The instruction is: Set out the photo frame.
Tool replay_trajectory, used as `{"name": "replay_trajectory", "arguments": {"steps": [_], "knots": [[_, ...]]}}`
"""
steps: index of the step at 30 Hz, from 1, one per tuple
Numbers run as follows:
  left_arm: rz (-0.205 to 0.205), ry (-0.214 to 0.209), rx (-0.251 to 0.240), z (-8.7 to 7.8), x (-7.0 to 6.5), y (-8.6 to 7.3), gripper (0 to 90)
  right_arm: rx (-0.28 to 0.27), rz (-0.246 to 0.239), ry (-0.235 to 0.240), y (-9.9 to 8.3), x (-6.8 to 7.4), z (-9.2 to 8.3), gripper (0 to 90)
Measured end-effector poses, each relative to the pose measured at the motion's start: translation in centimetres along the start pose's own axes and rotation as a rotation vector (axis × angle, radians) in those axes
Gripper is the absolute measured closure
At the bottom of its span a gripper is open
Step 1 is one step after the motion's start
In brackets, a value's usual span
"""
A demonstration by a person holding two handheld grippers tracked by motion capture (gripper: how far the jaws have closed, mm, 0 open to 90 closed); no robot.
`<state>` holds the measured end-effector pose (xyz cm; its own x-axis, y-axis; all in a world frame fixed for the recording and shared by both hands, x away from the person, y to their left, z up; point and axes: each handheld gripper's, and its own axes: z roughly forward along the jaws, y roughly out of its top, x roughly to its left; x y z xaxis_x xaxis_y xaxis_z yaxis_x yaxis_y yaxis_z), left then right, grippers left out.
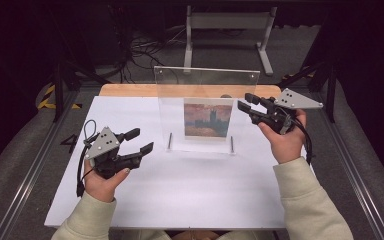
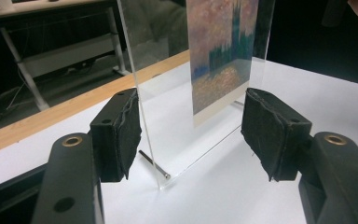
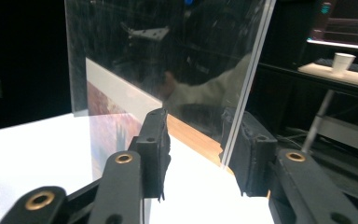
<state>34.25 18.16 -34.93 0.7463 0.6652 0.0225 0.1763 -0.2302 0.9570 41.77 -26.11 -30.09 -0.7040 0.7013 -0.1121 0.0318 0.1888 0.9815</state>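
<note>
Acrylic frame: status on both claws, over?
Left claw open, short of the acrylic frame; its left edge stands between the pads, untouched. Right claw open at the frame's right edge. Painting print inside, upright. Nothing in the way.

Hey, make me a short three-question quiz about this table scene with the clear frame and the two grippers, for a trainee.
1. True or false: the left gripper is clamped on the clear frame.
2. What does the frame hold?
3. Which side edge of the frame, in the high view, is the right gripper at: A left, B right?

Key:
1. False; its jaws stand open, apart from the frame.
2. A painted picture.
3. B.
</note>
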Motion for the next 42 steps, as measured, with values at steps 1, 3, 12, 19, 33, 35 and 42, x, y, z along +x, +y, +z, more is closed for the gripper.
{"name": "replay_trajectory", "arguments": {"steps": [1, 3, 12, 19, 33, 35, 42], "knots": [[-0.001, 0.003, 0.002, 0.1, 0.1, -0.1, 37.6, 0.004, 0.0, -0.008, -0.1, -0.1, 0.1, 58.2], [-0.004, 0.004, 0.011, 0.1, 0.3, -0.4, 37.6, 0.017, -0.001, -0.022, -0.3, -0.4, 0.3, 56.7], [-0.021, 0.007, 0.037, -0.1, 1.0, -1.4, 36.0, 0.024, 0.01, -0.068, -0.9, -0.5, -0.6, 37.2], [-0.026, 0.001, 0.059, -0.6, 1.5, -2.5, 31.1, 0.053, 0.022, -0.056, -1.4, -0.2, -3.4, 28.6], [-0.068, 0.014, 0.096, -1.7, 2.7, -5.8, 25.6, 0.15, 0.088, -0.08, -7.0, 0.4, -8.8, 25.5], [-0.068, 0.015, 0.101, -1.8, 2.8, -6.3, 24.8, 0.16, 0.12, -0.089, -8.5, 0.3, -9.3, 25.5], [-0.082, 0.023, 0.101, -1.4, 3.5, -7.6, 23.5, 0.235, 0.175, -0.13, -12.6, -0.4, -10.0, 25.3]]}}
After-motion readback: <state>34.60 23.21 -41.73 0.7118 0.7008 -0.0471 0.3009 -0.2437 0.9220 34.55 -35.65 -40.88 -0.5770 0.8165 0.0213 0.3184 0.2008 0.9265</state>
